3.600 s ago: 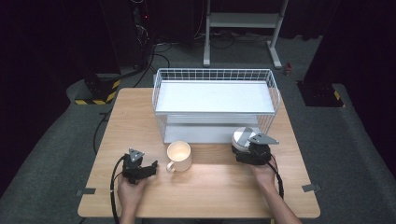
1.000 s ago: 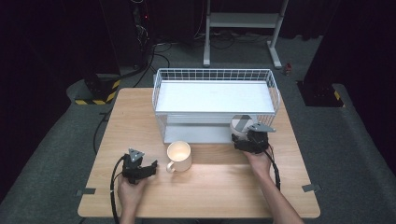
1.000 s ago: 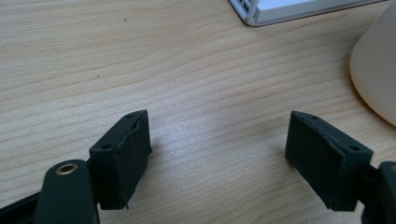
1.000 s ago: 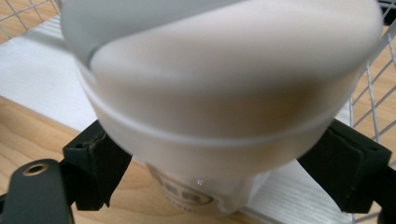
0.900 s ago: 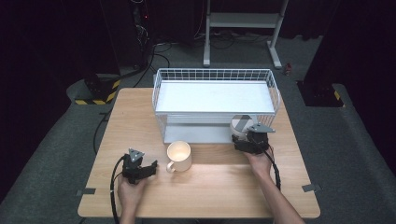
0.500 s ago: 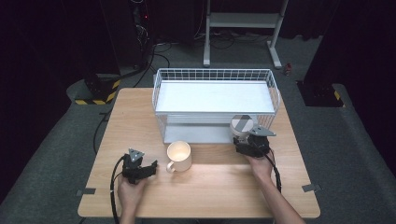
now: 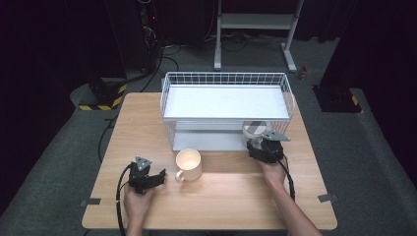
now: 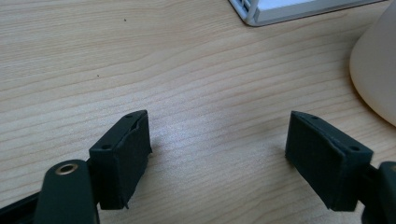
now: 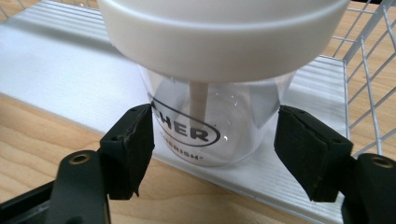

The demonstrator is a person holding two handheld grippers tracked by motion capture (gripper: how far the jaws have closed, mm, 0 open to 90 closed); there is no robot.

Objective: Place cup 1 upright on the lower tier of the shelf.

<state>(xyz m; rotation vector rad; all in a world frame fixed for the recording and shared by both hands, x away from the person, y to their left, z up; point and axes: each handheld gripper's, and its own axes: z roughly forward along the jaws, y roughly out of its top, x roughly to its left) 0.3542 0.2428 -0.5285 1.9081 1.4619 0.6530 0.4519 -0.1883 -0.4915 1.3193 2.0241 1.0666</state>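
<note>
1. Jar [image 9: 219, 93], clear with a white lid, stands on the lower shelf of the wire rack [image 7: 226, 91], at its front right corner.
2. Right gripper [image 9: 215, 154] has moved in to the rack since the earliest frame; its jaws have just been closing, the jar between them, pads not quite touching.
3. Left gripper [image 8: 224, 154] rests unmoved, jaws apart and empty, beside the cream mug [image 7: 188, 163] on the table [image 7: 147, 118].

The right gripper [image 9: 212, 140] now sits farther in at the rack's [image 7: 226, 101] lower shelf; its jaws have just been closing around the jar [image 9: 219, 70].
</note>
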